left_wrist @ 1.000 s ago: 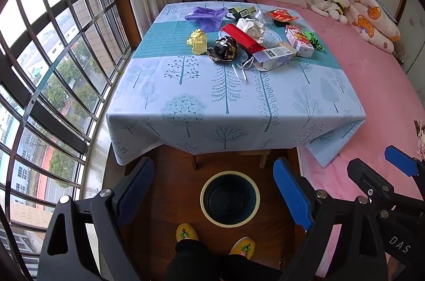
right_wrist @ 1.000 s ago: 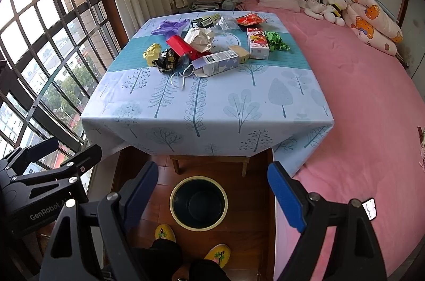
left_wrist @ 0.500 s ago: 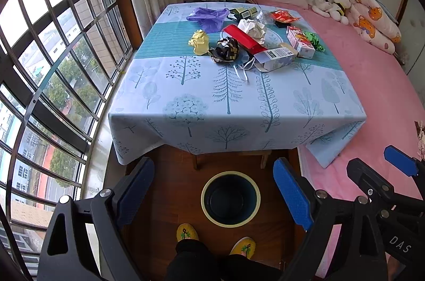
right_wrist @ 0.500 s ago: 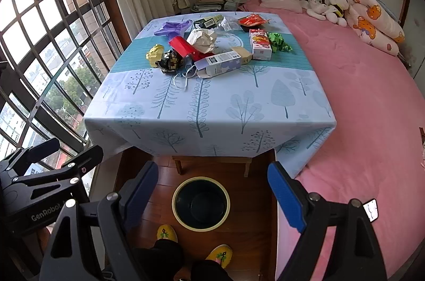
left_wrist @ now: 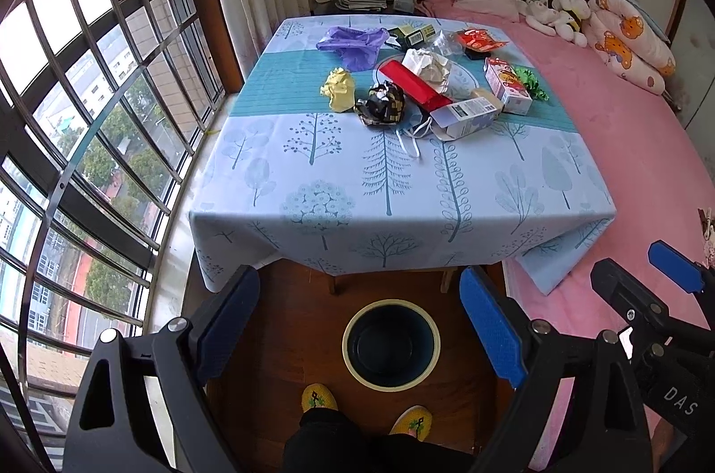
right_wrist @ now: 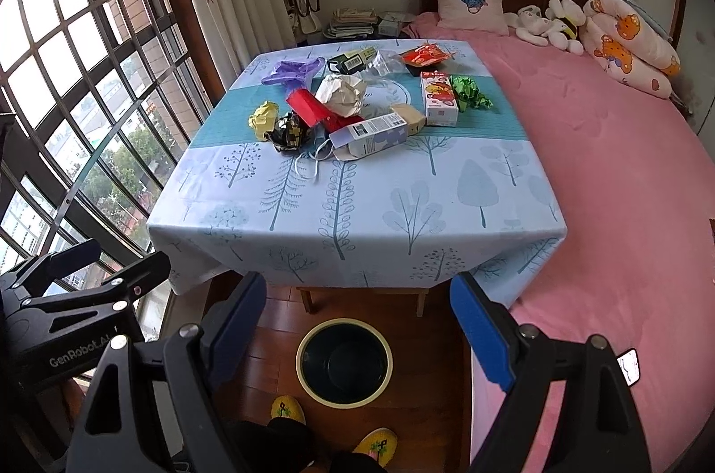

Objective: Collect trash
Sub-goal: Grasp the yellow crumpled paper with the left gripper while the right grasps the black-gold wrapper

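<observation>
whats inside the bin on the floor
The bin under the table's near edge looks empty: in the right wrist view its dark inner wall and bare bottom show, with no trash in it. The part of the floor just under its near rim is hidden.

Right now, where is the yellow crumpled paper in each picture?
Left wrist view: the yellow paper lies on the teal band of the tablecloth, above the middle of the picture, left of the trash pile.
Right wrist view: the yellow paper lies further left in the picture, at the pile's left end.
Shared landmark: the black crumpled wrapper lies just right of it in both.
</observation>
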`<state>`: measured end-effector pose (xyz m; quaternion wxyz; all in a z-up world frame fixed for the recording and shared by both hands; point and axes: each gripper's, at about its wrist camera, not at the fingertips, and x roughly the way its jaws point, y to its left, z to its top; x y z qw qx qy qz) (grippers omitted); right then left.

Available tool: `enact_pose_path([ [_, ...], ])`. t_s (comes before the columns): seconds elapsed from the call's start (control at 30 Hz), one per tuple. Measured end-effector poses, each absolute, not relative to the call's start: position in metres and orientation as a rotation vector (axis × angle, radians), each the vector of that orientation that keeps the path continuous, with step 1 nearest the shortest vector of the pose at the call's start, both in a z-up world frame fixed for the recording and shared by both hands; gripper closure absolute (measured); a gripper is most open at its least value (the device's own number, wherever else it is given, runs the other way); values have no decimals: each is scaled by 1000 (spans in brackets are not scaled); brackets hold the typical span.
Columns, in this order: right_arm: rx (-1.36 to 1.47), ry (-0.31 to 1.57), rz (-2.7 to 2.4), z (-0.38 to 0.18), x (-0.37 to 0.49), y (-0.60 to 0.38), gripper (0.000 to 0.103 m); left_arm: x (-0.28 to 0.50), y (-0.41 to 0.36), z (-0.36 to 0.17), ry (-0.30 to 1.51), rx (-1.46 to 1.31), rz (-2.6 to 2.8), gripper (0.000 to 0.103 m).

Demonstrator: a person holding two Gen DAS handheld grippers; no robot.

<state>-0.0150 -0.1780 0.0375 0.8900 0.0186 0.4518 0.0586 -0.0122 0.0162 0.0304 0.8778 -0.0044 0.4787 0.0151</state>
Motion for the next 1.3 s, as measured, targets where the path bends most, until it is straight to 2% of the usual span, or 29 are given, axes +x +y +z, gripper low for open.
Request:
enact_pose_path([
  [0.3,62,904,121,36,26,-168,18,23,40,48,956,-11,29,13],
  [0.57,111,925,112,21,99,-135,18,118,79,35,1009,-4,-14,13],
  [0.6,124,935,122,16,109,-128,19,133,84,33,1017,1,-23,13],
  [0.73,208,1008,171,-17,154,-100,37,192,103,19,1053,34,-65,13],
  [1.0,226,1081,118,-70,224,-52,38,283,134,-25,1135,122,-161,13],
  [1.2,174,1089,50,-90,261,-37,38,324,149,-56,1195,115,-191,13],
  [1.27,147,1091,29,-94,269,-34,42,335,151,-65,1214,107,-207,13],
  [1.3,131,1099,21,-96,273,-33,55,340,150,-68,1222,101,-218,13],
])
